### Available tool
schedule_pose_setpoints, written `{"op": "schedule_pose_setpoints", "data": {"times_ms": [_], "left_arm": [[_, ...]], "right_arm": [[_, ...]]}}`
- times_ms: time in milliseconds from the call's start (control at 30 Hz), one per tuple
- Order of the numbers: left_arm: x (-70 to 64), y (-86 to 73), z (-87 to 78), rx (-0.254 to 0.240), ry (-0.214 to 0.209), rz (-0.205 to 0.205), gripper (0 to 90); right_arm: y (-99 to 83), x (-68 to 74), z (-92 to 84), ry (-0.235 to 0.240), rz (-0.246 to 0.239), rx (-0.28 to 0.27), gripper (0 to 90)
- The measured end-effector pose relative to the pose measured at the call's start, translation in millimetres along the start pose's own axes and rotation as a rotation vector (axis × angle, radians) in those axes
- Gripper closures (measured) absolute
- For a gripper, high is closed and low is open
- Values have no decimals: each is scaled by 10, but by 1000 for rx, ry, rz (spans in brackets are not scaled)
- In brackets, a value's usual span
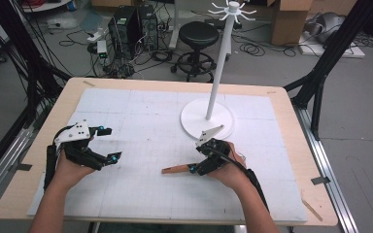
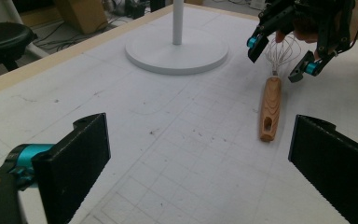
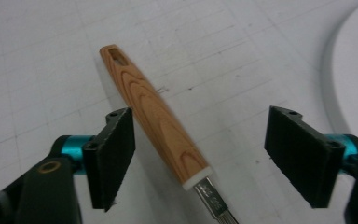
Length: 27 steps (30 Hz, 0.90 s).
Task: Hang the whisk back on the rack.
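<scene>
White gridded mat under me: my right gripper straddles the whisk, jaws apart, unclamped; left gripper gapes empty.

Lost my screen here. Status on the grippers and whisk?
Right gripper open, jaws astride whisk, no grip. Left gripper open, idle. Stand behind, nothing blocking.

A light wooden tabletop stands on a grey floor. Behind it are a round black stool, brown cardboard boxes, black computer towers and loose cables.
</scene>
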<state>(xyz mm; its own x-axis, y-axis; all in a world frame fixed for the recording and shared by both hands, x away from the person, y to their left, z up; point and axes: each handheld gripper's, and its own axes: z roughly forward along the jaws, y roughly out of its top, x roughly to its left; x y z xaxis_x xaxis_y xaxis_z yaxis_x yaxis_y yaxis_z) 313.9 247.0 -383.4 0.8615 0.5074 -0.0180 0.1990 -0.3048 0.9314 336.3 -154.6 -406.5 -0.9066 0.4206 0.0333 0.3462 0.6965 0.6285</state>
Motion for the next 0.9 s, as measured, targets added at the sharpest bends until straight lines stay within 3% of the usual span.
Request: {"op": "schedule_pose_setpoints", "data": {"times_ms": [133, 367, 467, 700, 767, 900], "left_arm": [[-3, 2, -5, -1, 0, 2, 60], [-1, -3, 6, 2, 0, 1, 60], [-2, -1, 12, 5, 0, 5, 60], [-7, -1, 11, 8, 3, 7, 61], [-10, -1, 13, 6, 4, 5, 60], [-11, -2, 17, 8, 5, 6, 60]], "right_arm": [[45, 18, 87, 27, -27, 43, 325], [29, 50, 243, 53, -26, 150, 416], [37, 54, 240, 44, -37, 156, 498], [69, 86, 238, 32, -51, 192, 517], [83, 104, 235, 23, -55, 213, 560], [106, 106, 226, 23, -32, 235, 645]]}}
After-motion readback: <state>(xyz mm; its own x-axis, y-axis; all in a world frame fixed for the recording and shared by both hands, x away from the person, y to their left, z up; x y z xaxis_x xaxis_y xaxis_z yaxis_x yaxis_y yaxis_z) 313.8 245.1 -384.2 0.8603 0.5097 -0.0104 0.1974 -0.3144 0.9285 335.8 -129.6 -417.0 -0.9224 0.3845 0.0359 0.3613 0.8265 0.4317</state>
